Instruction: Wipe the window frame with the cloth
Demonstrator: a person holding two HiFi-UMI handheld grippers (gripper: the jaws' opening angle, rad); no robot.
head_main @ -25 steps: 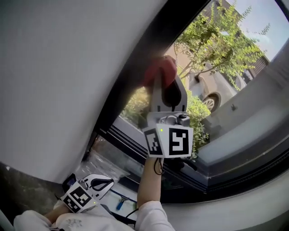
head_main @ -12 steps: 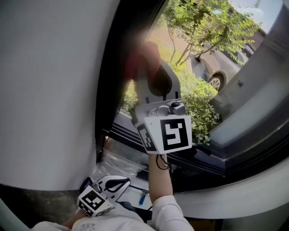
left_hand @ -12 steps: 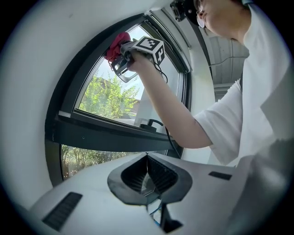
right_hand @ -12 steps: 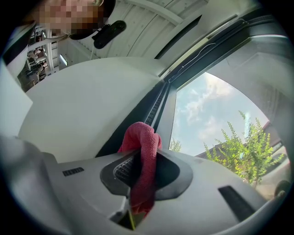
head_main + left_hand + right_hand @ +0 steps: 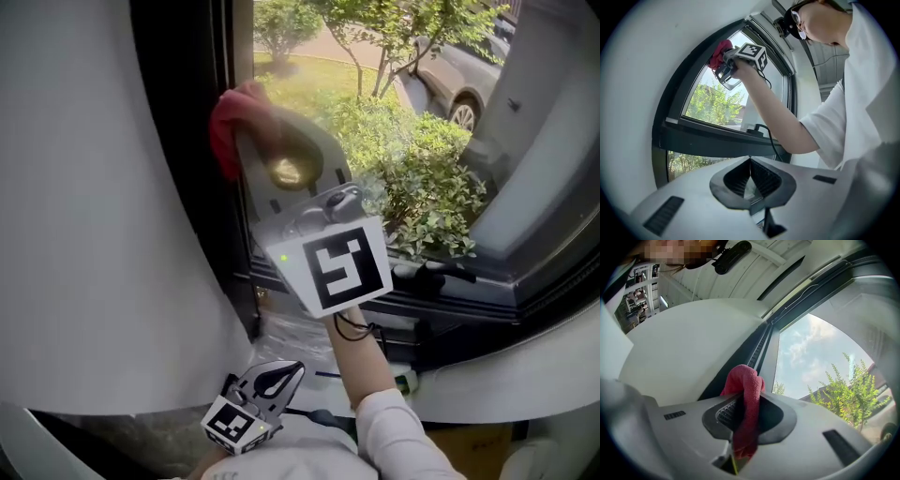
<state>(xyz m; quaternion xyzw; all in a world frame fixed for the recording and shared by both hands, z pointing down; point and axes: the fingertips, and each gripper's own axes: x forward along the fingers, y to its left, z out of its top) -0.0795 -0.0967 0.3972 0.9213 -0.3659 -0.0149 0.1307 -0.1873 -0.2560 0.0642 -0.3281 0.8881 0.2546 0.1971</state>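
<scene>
The fingers (image 5: 723, 414) of the right gripper (image 5: 749, 412) are clamped on a red cloth (image 5: 746, 380). It hangs down between them and bunches out past their tips. In the head view the cloth (image 5: 225, 131) is pressed against the dark upright of the window frame (image 5: 192, 141), right beside the glass, with the gripper's marker cube below it. The right gripper view shows the same bunch lying against the frame's dark channel where it meets the white wall (image 5: 684, 348).

A second ago the frame slanted across the head view and the cloth was a blur near the picture's upper middle. Half a second ago it had slid leftward. Now the frame stands nearly vertical in the picture, and the cloth is sharp and further to the left. The bushes (image 5: 412, 178) and the parked car (image 5: 459, 66) outside have shifted too.

The left gripper (image 5: 277, 377) is held low near the person's body, well apart from the window. Its fingers (image 5: 736, 180) are together at the tips with nothing held between them. It now appears further right in the head view than it did a second ago.
</scene>
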